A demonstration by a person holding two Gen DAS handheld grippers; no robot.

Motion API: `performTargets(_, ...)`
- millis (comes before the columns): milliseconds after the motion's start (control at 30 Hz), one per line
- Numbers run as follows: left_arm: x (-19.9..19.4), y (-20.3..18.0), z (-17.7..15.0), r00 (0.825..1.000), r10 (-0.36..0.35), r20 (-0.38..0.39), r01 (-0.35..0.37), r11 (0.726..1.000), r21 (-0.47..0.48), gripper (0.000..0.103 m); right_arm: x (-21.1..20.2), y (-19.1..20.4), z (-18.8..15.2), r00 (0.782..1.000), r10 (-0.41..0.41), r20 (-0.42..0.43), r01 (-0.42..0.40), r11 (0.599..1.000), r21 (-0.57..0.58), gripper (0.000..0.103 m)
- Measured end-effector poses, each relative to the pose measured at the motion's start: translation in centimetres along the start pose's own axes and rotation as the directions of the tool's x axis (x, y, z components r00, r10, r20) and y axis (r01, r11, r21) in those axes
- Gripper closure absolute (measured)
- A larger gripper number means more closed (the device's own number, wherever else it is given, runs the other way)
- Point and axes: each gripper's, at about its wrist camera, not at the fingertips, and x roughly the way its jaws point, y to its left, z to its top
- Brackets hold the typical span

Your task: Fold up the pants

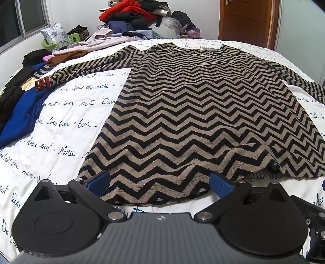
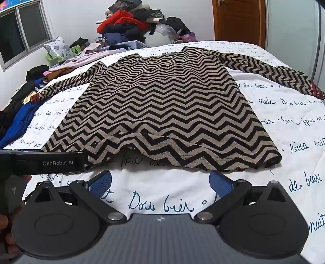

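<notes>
Lying flat, the zigzag garment [image 1: 203, 105] reaches between the spread left hand-held gripper [image 1: 160, 185], seemingly unpinched.

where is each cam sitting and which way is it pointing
Left wrist: sits on the left gripper, angled down across the bed toward the far door; its open blue pads straddle the near hem of the zigzag garment.
Right wrist: sits on the right gripper, angled down the same way, a bit further back; open pads over bare bedspread, the hem just ahead. The left gripper's body and a hand show at the left edge.
Shared: garment, bed, clothes pile, door, window.
</notes>
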Motion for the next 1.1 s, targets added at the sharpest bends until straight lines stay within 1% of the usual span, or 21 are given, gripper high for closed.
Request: performTargets(1100, 0.23, -0.45, 0.11, 1.000, 0.002, 0.004, -0.002, 1.000, 0.019, 0.001, 0.41, 0.16, 0.00, 1.000, 0.002, -0.012, -0.003, 1.000, -0.028, 0.000)
